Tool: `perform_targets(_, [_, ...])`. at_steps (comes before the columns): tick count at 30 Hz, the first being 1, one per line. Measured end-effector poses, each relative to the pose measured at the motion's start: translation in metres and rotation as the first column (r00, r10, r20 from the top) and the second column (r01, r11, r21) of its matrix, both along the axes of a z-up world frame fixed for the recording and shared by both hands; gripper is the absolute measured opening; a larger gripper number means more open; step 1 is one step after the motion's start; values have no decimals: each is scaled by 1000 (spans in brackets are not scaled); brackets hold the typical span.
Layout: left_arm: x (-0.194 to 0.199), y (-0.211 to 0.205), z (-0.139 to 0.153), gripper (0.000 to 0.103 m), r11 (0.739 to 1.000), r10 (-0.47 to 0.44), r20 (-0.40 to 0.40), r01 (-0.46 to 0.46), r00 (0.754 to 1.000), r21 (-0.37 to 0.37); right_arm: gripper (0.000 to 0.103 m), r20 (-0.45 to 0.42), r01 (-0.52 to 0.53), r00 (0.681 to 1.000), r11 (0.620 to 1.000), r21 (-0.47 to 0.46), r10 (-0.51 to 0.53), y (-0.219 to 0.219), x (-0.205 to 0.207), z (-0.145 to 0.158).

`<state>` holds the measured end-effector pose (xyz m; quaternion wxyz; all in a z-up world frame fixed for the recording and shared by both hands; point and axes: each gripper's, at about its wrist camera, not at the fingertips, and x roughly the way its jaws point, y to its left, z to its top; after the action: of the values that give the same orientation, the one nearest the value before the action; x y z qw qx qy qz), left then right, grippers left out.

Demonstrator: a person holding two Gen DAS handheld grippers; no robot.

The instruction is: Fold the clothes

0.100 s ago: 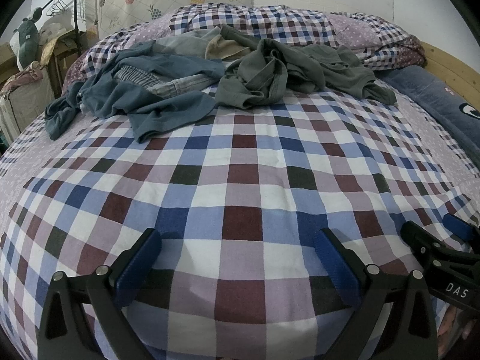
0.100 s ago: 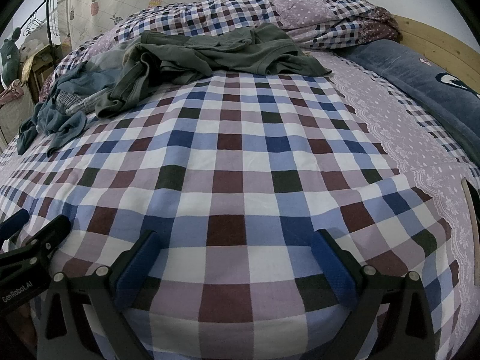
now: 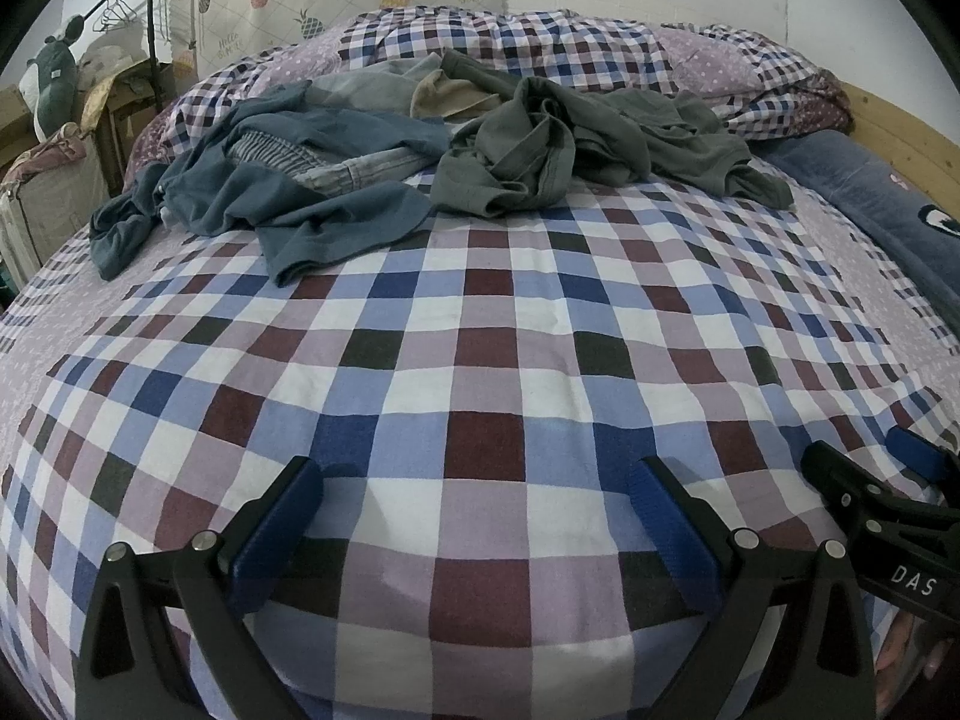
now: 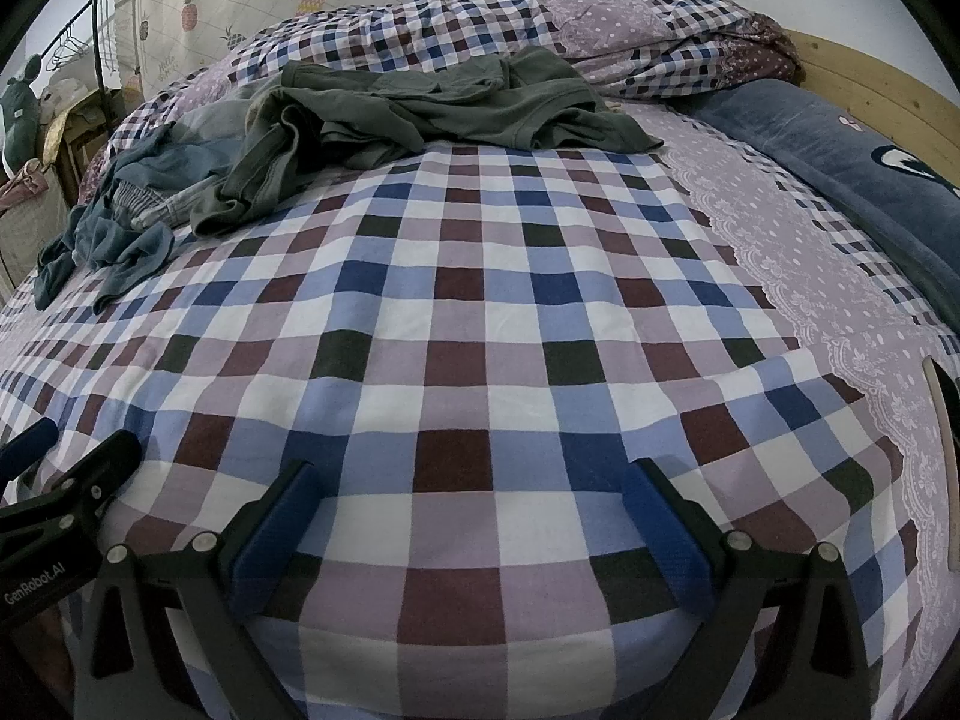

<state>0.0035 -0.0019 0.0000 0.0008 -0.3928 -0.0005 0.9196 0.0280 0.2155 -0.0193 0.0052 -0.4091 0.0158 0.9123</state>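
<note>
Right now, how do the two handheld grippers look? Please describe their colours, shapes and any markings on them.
The left gripper and the right gripper look alike: black angular frames with triangular cut-outs and silver bolts, each carrying two flat fingers faced with blue textured pads. Seen from the side, the right gripper's black body bears white letters "DAS", and the left gripper's reads "GenRobot.AI". No cables or sleeves are clearly visible.

Both wrist views low over checked bedspread [image 3: 480,324], facing clothes pile [image 4: 384,114] (shared)
</note>
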Motion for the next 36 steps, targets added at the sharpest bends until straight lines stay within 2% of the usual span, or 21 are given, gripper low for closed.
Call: perform_targets(36, [1, 5, 1, 103, 1000, 5, 5, -5, 1000, -17, 103, 0, 1, 1000, 1000, -2, -1, 0, -1, 1])
